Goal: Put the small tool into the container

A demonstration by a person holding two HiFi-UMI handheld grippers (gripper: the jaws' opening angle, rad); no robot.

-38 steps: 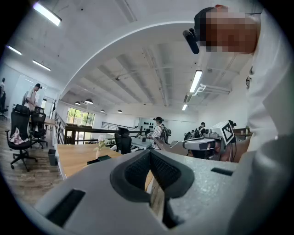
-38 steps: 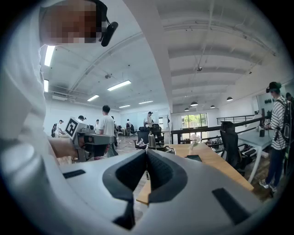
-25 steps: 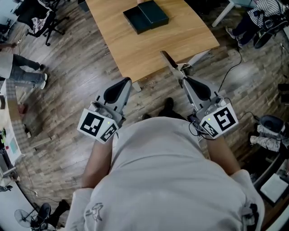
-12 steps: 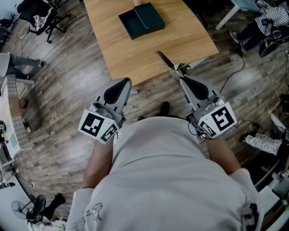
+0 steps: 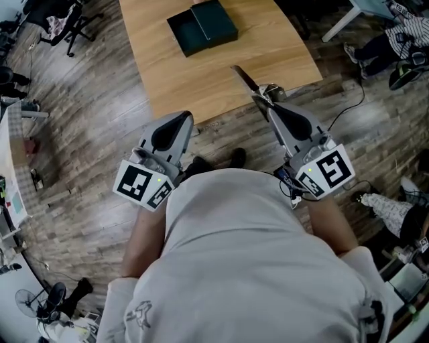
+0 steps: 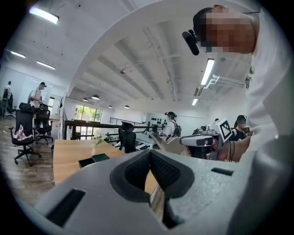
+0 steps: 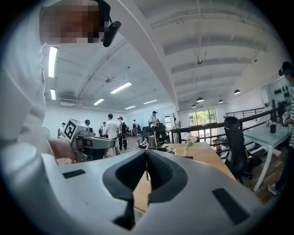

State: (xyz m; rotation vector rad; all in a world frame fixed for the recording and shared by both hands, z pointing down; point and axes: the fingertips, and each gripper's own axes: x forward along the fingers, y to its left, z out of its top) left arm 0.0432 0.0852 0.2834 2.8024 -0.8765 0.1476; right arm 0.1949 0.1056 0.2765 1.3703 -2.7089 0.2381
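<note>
A dark, open container (image 5: 201, 28) lies at the far end of the wooden table (image 5: 201, 80); it also shows in the left gripper view as a container (image 6: 93, 160). My right gripper (image 5: 263, 102) is shut on a small flat tool (image 5: 244, 78) that sticks forward over the table's near right part. The left gripper view shows that right gripper (image 6: 202, 140) from the side with the tool (image 6: 163, 142) pointing away from it. My left gripper (image 5: 186, 118) hangs over the floor just short of the table's near edge, jaws together and nothing in them.
A small vase with a flower (image 6: 95, 143) stands near the container. Office chairs (image 6: 25, 131) and people stand around the room. A cable (image 5: 348, 100) runs over the wood floor at the right, and a white table leg (image 5: 338, 20) is at the upper right.
The right gripper has gone a little forward with the tool, further over the table's edge. The left gripper has barely moved. The view has shifted slightly.
</note>
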